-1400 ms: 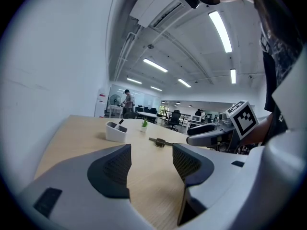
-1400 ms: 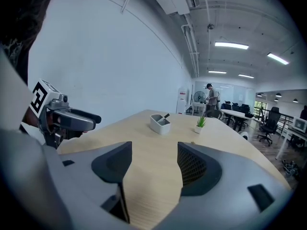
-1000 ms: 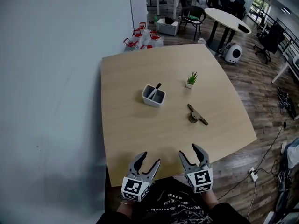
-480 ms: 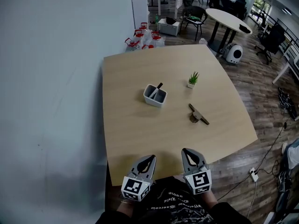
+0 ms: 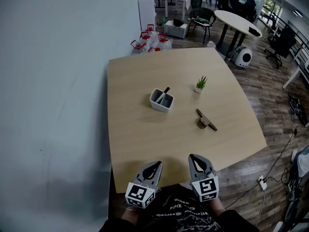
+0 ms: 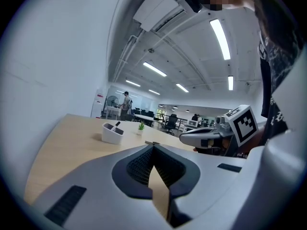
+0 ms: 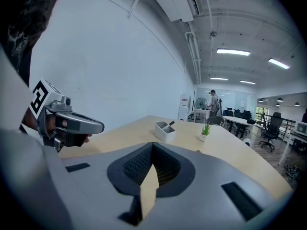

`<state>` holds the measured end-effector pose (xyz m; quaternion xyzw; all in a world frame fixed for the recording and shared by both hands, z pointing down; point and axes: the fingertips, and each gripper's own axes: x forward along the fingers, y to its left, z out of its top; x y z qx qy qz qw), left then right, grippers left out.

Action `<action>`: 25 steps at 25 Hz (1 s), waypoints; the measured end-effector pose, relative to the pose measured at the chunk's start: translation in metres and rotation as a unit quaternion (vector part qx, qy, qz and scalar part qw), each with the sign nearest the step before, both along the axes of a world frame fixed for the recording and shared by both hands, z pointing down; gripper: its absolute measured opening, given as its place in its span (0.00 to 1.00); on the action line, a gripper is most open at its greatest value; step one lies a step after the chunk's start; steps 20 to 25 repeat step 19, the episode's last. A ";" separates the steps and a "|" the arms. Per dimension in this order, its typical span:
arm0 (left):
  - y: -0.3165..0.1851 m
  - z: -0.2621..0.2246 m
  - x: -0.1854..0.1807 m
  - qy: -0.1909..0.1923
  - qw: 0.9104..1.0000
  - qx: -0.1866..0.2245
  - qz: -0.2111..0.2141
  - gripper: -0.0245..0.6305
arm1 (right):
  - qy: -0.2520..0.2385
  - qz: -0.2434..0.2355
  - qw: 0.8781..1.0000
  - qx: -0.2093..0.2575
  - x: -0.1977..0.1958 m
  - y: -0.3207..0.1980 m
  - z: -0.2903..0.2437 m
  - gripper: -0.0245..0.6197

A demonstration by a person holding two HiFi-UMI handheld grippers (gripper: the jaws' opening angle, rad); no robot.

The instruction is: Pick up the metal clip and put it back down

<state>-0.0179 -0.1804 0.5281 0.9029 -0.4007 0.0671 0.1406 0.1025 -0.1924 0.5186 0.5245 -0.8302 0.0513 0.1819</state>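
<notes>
1. Bright, even light comes from long ceiling lamps [image 6: 220,38].
2. Shadows on the table [image 5: 140,124] are soft and faint.
3. Both gripper views bend strongly, with dark rounded corners.

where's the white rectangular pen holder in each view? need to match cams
Head view: white rectangular plastic pen holder near the table's centre.
Left gripper view: left of picture centre, on the far tabletop.
Right gripper view: just right of picture centre.
Shared landmark: small green potted plant, to its right in every view.
</notes>
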 end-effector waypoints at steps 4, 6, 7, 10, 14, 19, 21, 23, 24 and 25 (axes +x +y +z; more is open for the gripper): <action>0.001 0.004 -0.003 -0.017 1.000 0.002 -0.006 0.05 | -0.004 0.000 1.000 -0.002 -0.001 0.000 0.000 0.06; 0.000 0.004 -0.002 -0.022 1.000 0.005 -0.007 0.05 | -0.003 -0.001 1.000 -0.001 -0.002 0.000 -0.001 0.06; 0.000 0.004 -0.001 -0.026 1.000 0.007 -0.006 0.05 | -0.002 -0.002 1.000 0.000 -0.002 0.000 -0.001 0.06; -0.002 0.005 0.000 -0.029 1.000 0.007 -0.003 0.05 | 0.002 -0.005 1.000 -0.002 -0.003 -0.001 0.001 0.06; -0.003 0.007 -0.001 -0.029 1.000 0.006 -0.003 0.05 | -0.001 -0.004 1.000 -0.003 -0.004 -0.003 0.002 0.06; -0.004 0.006 0.002 -0.033 0.999 0.007 -0.001 0.05 | 0.010 -0.011 1.000 -0.004 -0.006 -0.003 0.004 0.06; -0.004 0.006 0.002 -0.033 0.999 0.007 -0.001 0.05 | 0.010 -0.011 1.000 -0.004 -0.006 -0.003 0.004 0.06; -0.004 0.006 0.002 -0.033 0.999 0.007 -0.001 0.05 | 0.010 -0.011 1.000 -0.004 -0.006 -0.003 0.004 0.06; -0.004 0.006 0.002 -0.033 0.999 0.007 -0.001 0.05 | 0.010 -0.011 1.000 -0.004 -0.006 -0.003 0.004 0.06; -0.004 0.006 0.002 -0.033 0.999 0.007 -0.001 0.05 | 0.010 -0.011 1.000 -0.004 -0.006 -0.003 0.004 0.06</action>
